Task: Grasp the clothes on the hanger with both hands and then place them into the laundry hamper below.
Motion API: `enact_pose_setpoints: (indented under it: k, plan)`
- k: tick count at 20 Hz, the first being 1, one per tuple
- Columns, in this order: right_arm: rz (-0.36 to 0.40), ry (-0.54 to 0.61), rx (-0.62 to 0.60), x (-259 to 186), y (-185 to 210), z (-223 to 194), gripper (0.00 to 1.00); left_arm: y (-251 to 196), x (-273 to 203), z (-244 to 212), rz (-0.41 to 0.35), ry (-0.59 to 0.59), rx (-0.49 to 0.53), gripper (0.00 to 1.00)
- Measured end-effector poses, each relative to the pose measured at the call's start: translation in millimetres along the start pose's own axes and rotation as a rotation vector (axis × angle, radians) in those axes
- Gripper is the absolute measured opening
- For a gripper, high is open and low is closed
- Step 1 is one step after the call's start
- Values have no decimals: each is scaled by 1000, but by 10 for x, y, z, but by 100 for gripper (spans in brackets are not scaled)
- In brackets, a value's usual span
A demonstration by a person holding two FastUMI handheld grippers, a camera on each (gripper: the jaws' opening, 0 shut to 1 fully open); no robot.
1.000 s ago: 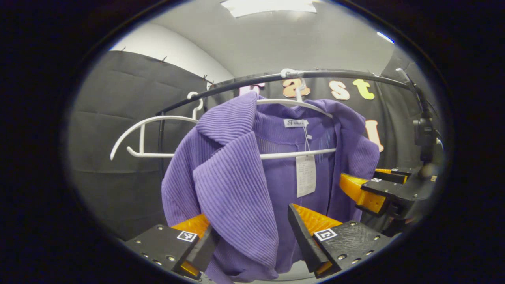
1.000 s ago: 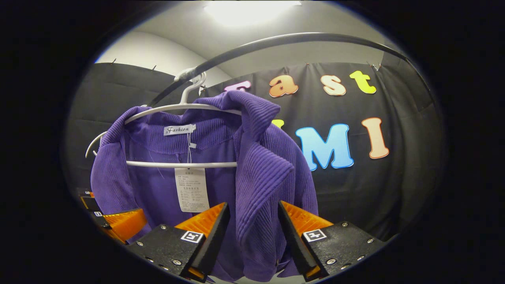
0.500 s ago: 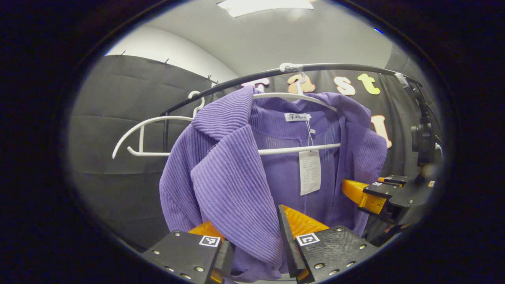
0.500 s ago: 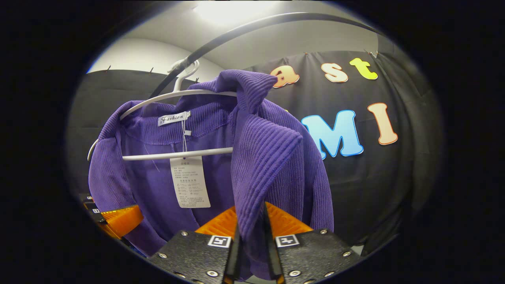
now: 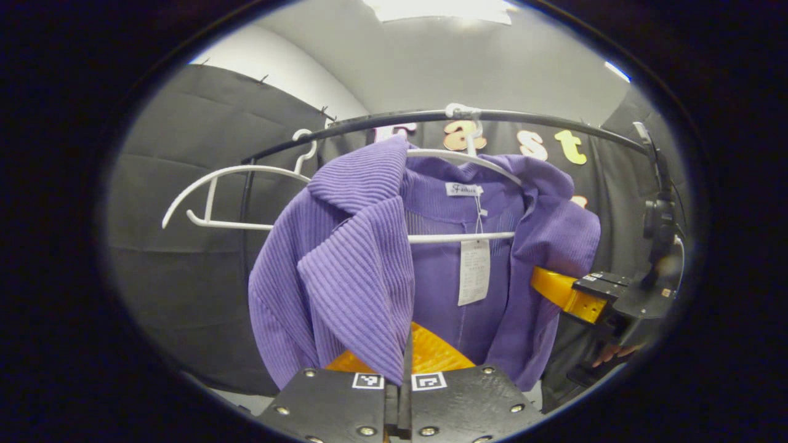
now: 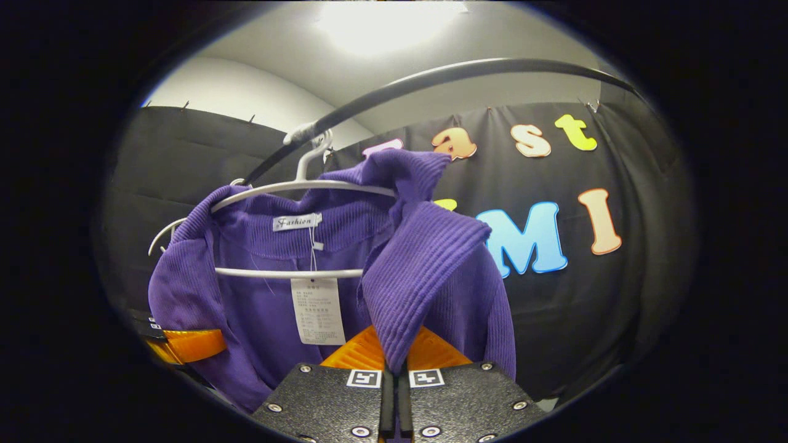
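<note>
Purple ribbed jacket (image 5: 345, 271) hangs on a white hanger (image 5: 458, 236) w/ its hook over the black rail (image 5: 381, 118), straight ahead of and above both pairs of fingers.

Left gripper (image 5: 403, 344): orange fingers (image 5: 434, 354) pressed together, pinching the lower edge of the jacket's lapel, which drapes down onto them from above. Fabric runs up and away from the fingers to the collar.

Right gripper (image 6: 394, 351): its fingers (image 6: 431, 351) likewise clamped on the other lapel (image 6: 418, 264), cloth folded over the tips and caught between them. In the left gripper view the right gripper (image 5: 569, 295) sits to the right of the left fingers, its orange finger against the jacket's far front edge; a hand shows below it, partly hidden.

In the right gripper view the left gripper (image 6: 184, 344) sits low to the left of the right fingers, at the jacket's other side.

White paper tag (image 6: 317, 311) dangles inside the jacket, just above and left of the right fingers. A 2nd, bare white hanger (image 5: 215, 203) hangs on the rail, up and left of the left fingers.
</note>
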State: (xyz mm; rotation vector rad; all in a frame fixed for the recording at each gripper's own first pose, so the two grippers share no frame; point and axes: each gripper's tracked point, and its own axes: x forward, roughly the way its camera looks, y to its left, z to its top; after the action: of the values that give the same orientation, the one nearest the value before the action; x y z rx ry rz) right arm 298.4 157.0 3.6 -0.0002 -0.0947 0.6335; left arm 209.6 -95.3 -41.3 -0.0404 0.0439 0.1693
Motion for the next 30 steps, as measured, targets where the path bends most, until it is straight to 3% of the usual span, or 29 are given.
enact_pose_setpoints:
  k: [1, 2, 3, 4, 5, 13, 15, 16, 18, 21, 28, 30]
  plan:
    - [2, -18, -17, -4, 2, 89, 1, 23, -29, 63, 2, -9, 16, 5]
    - [2, -36, -33, -14, 12, 180, 2, 52, -67, 143, 2, -24, 32, 1]
    - [4, -58, -47, -24, 18, 272, 2, 77, -126, 227, 0, -41, 43, 5]
    - [5, -81, -57, -22, 38, 371, 2, 87, -162, 308, -7, -57, 48, 1]
    - [5, -102, -64, -28, 45, 469, 2, 100, -196, 379, -11, -67, 48, 6]
    - [-33, -198, -80, 8, -74, 931, 2, 354, -297, 876, 1, -95, 32, 5]
    - [-44, -210, -87, -20, -115, 999, 1, 459, -341, 990, 7, -97, 9, 5]
    - [-49, -212, -94, -21, -139, 1019, 1, 531, -365, 1058, 11, -102, -1, 1]
    - [-61, -217, -116, -22, -209, 1055, 2, 683, -456, 1221, 25, -118, -5, 5]
    - [-79, -225, -146, -9, -303, 1105, 2, 935, -542, 1458, 62, -155, 13, 1]
    - [-122, -225, -162, 21, -554, 1120, 2, 1391, -540, 1742, 151, -228, 44, 5]
    - [-129, -215, -162, 35, -598, 1091, 2, 1505, -467, 1807, 165, -242, 49, 1]
